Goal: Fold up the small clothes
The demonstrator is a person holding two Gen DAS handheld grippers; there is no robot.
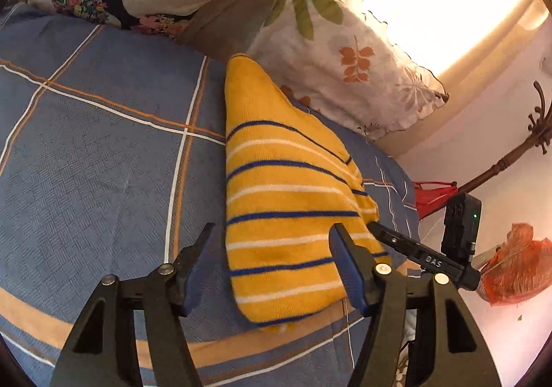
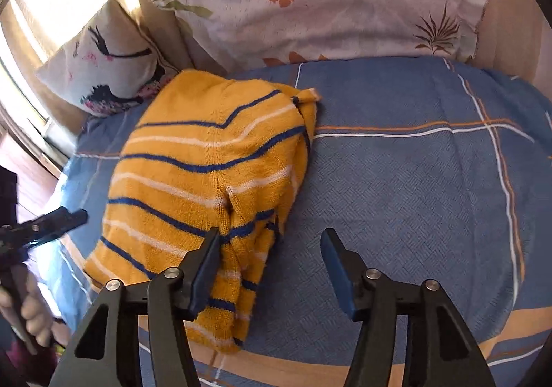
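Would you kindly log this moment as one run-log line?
left gripper: open, empty | right gripper: open, empty | striped yellow sweater: folded on bedspread

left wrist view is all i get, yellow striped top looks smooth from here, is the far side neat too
Observer: No. On the right wrist view the yellow striped top has a bunched flap along the edge by the right gripper.
Operator: is the right gripper holding it
Observer: No, its jaws are open; one finger is over the bunched edge, the other over bare bedspread.
Operator: anything behind the top
Observer: A leaf-print pillow stands against the headboard, apart from the top.
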